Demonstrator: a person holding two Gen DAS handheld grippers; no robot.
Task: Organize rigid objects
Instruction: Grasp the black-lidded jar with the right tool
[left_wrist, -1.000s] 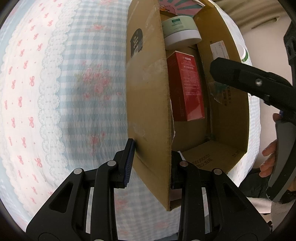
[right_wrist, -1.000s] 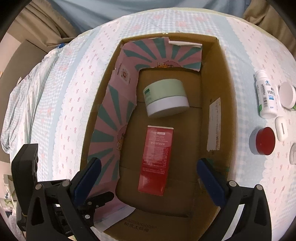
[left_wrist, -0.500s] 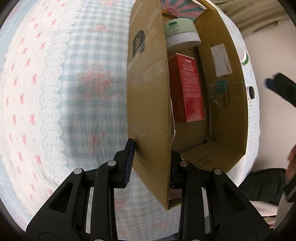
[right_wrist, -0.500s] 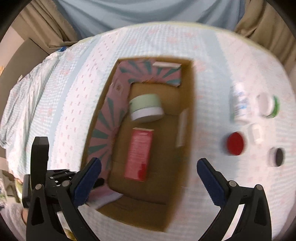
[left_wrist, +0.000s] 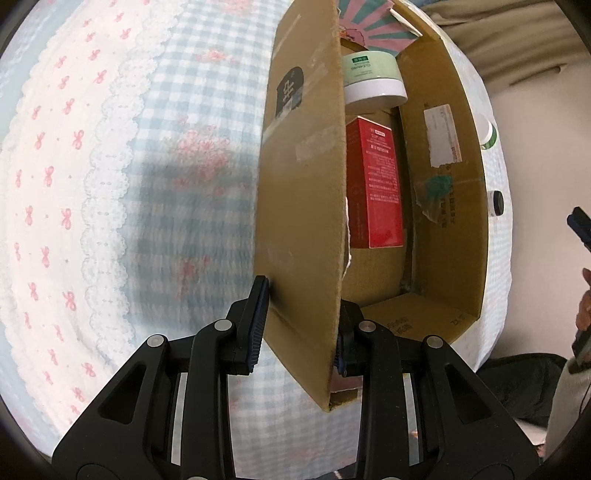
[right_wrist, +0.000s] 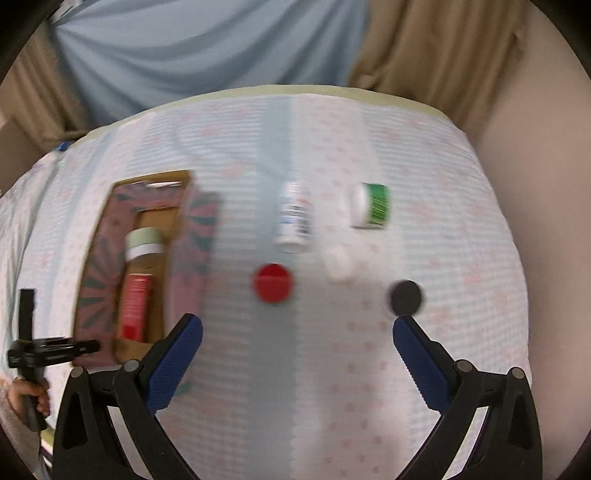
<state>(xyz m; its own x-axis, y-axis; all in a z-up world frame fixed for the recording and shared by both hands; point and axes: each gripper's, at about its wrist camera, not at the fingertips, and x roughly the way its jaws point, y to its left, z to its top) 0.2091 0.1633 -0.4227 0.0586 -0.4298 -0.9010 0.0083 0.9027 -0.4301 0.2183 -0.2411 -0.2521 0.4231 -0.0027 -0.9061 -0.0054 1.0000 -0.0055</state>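
Note:
My left gripper (left_wrist: 301, 325) is shut on the near wall of the cardboard box (left_wrist: 303, 192), one finger outside and one inside. The box holds a red carton (left_wrist: 378, 192) and a green-and-white jar (left_wrist: 371, 79). In the blurred right wrist view the box (right_wrist: 96, 258) lies at the left. To its right on the cloth lie a red-lidded jar (right_wrist: 272, 282), a white bottle (right_wrist: 294, 218), a green-labelled jar (right_wrist: 371, 206), a small white object (right_wrist: 339, 263) and a black-lidded jar (right_wrist: 404, 298). My right gripper (right_wrist: 297, 341) is open and empty above the cloth.
A blue-and-pink patterned cloth (left_wrist: 110, 184) covers the surface. A pink-and-teal striped paper (left_wrist: 369, 26) lines the box's far end. Curtains (right_wrist: 424, 55) hang behind. The left gripper and hand (right_wrist: 29, 354) show at the far left of the right wrist view.
My right gripper has pulled out of the box, risen and swung right over the loose jars. My left gripper keeps its hold on the box wall.

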